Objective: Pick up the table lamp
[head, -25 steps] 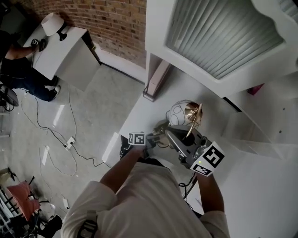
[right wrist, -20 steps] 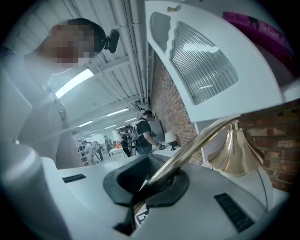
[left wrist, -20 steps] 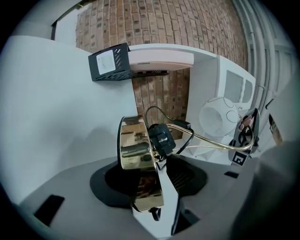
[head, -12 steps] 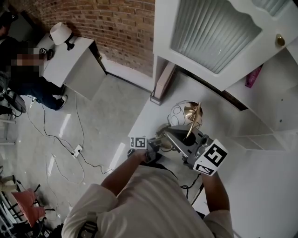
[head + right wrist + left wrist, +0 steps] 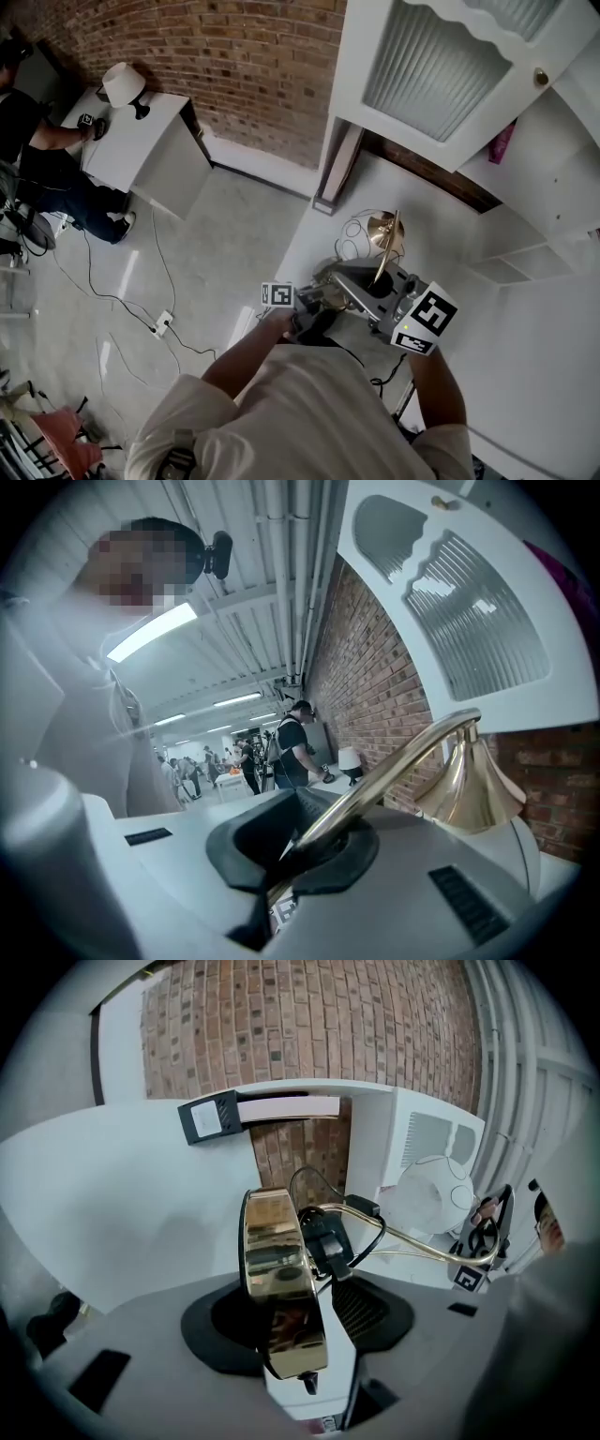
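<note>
A red brick wall [image 5: 234, 75] and a white cabinet with a ribbed glass door [image 5: 422, 66] stand behind the white counter [image 5: 450, 211]. The brass table lamp [image 5: 380, 239] is held over this counter, tipped onto its side.

The left gripper [image 5: 291, 1335] pinches the round brass base [image 5: 277, 1279] edge-on, and its jaws have just been closing on that disc. The right gripper [image 5: 309, 841] has its jaws pressed together on the thin curved brass stem [image 5: 394, 771].

To lift well, both hands should rise together at one pace, so the stem is not twisted against the base. The black cord and switch [image 5: 328, 1241] should hang free.

The person's body hides where the cord runs. No view shows whether the wire-cage shade [image 5: 361, 234] is clear of the counter.
</note>
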`<state>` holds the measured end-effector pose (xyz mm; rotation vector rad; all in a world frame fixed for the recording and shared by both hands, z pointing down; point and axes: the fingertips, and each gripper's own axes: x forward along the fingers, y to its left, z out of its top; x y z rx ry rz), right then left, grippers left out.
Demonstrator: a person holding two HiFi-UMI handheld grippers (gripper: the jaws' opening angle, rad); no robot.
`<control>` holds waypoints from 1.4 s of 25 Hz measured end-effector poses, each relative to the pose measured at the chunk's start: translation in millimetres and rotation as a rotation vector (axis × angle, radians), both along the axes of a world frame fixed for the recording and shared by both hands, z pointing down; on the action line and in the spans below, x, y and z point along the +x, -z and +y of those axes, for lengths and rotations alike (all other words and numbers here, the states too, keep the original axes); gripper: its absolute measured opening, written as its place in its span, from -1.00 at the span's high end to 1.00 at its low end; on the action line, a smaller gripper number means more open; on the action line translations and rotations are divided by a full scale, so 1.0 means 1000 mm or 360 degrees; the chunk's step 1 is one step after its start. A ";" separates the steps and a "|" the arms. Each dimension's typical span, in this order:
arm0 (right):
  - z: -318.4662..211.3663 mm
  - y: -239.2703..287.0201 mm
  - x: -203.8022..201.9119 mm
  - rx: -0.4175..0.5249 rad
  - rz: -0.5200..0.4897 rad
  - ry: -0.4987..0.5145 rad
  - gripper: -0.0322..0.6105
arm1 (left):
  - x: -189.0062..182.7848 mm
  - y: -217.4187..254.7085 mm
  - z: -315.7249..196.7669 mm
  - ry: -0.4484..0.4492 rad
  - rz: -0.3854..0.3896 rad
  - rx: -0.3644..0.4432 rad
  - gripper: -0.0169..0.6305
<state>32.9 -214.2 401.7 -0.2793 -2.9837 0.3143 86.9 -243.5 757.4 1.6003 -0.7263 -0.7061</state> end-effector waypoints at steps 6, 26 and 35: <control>0.056 0.008 -0.015 0.0028 0.0019 -0.0070 0.87 | -0.014 0.009 0.051 -0.0070 0.0025 0.0031 0.27; 0.132 0.025 -0.014 0.0083 0.0057 -0.0234 0.86 | -0.010 0.037 0.127 -0.0200 0.0161 0.0098 0.28; 0.183 0.034 0.035 0.0152 0.0078 -0.0214 0.84 | 0.037 0.051 0.169 -0.0211 0.0143 0.0143 0.29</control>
